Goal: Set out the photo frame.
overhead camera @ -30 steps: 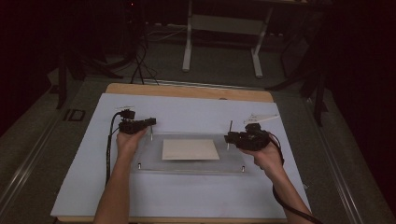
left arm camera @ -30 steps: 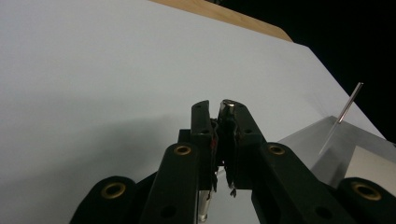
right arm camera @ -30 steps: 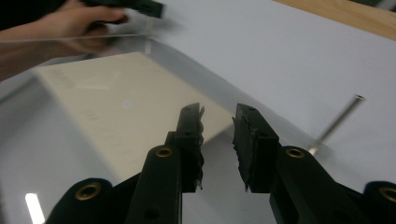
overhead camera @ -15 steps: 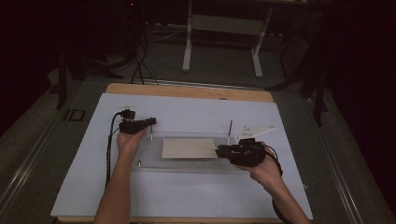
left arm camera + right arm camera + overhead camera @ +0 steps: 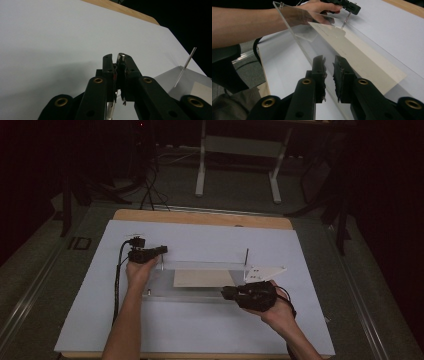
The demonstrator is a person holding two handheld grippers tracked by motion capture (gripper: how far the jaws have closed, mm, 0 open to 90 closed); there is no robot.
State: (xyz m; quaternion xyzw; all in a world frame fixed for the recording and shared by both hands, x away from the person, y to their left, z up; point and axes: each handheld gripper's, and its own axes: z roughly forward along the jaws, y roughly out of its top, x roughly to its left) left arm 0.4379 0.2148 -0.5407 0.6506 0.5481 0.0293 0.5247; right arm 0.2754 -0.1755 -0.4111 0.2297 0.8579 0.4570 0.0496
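A clear acrylic plate [image 5: 200,292] lies flat on the white sheet over a tan card [image 5: 200,277]. At the plate's far left corner my left gripper [image 5: 161,250] [image 5: 117,60] is shut on a thin upright metal pin [image 5: 121,56]. That left gripper [image 5: 349,7] and its pin [image 5: 344,22] also show far off in the right gripper view. A second thin pin [image 5: 247,256] [image 5: 186,66] stands at the far right corner. My right gripper [image 5: 225,293] [image 5: 329,62] sits at the plate's near edge [image 5: 294,37]. Its jaws have just been closing and keep a narrow gap, in line with that edge.
The white sheet [image 5: 200,330] covers most of the wooden table [image 5: 200,217]. A pale three-cornered plate [image 5: 265,271] rides above the right gripper. A cable [image 5: 118,280] trails along the left forearm. Dark floor and a stand's legs lie beyond the table.
The right gripper has left the far right pin and moved left and toward the person, to the plate's near edge. The left gripper has kept still.
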